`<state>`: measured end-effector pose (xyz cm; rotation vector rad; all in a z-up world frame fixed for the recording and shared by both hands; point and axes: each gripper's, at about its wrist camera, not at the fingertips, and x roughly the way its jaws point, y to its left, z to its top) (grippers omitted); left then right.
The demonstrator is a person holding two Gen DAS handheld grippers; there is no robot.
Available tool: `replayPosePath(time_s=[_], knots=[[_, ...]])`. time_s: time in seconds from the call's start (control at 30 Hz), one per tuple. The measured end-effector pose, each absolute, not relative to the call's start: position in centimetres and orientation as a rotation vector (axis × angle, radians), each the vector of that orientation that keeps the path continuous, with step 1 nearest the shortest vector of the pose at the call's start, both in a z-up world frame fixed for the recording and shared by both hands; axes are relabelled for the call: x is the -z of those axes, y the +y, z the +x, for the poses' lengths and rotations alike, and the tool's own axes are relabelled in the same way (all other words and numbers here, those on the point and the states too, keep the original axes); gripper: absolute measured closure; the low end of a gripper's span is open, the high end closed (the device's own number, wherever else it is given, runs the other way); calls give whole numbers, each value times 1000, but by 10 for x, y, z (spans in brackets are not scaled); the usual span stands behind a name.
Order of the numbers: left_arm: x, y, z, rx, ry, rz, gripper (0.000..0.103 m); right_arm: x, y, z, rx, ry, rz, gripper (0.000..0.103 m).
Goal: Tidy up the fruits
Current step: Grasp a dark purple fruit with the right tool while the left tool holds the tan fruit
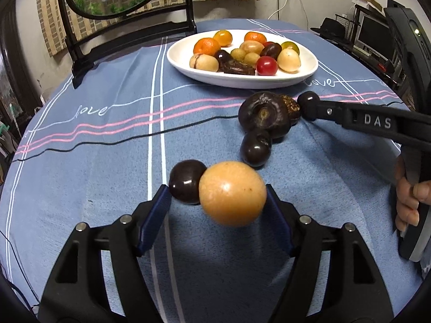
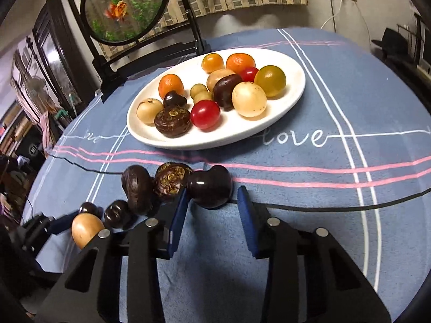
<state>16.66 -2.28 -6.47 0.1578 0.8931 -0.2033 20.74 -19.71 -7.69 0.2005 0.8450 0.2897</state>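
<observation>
Both feeds dim at the borders, with a black fisheye ring at the corners and the desk [image 1: 80, 161] edges bowed. Light falls from above: I see white glare spots on the tan fruit [image 1: 232, 197] and the dark fruit [image 2: 210, 189], and soft shadows beneath. The lower left of my right feed is smeared. The white plate [image 2: 150, 132] is crisp.

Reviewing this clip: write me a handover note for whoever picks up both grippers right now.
Left gripper: fingers bracket a tan fruit and a small dark fruit; grip unclear.
Right gripper: open around a heart-shaped dark fruit, gap at one finger.
Done: the white plate already holds many fruits.
Left: these three, plus a cluster of dark fruits on the tablecloth, probably belong on the plate.
</observation>
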Motion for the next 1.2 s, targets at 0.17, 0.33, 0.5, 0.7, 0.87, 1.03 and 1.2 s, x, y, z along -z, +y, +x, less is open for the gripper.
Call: replayPosePath(time_s=[0.17, 0.33, 0.5, 0.7, 0.87, 1.03, 1.2], knots=[[66, -20, 169, 214, 904, 132, 31, 80, -197, 216, -305, 859, 241, 64], [67, -18, 170, 223, 910, 116, 31, 82, -199, 223, -326, 862, 283, 64], [66, -18, 170, 225, 909, 110, 31, 81, -200, 223, -332, 860, 287, 67], [64, -13, 172, 236, 906, 73, 40, 80, -203, 217, -326, 854, 284, 68], [61, -6, 174, 259, 896, 17, 69, 77, -210, 209, -309, 834, 289, 68], [61, -7, 175, 255, 892, 21, 42, 80, -210, 209, -296, 844, 285, 68], [54, -2, 177, 253, 843, -18, 37, 80, -208, 208, -291, 842, 278, 68]])
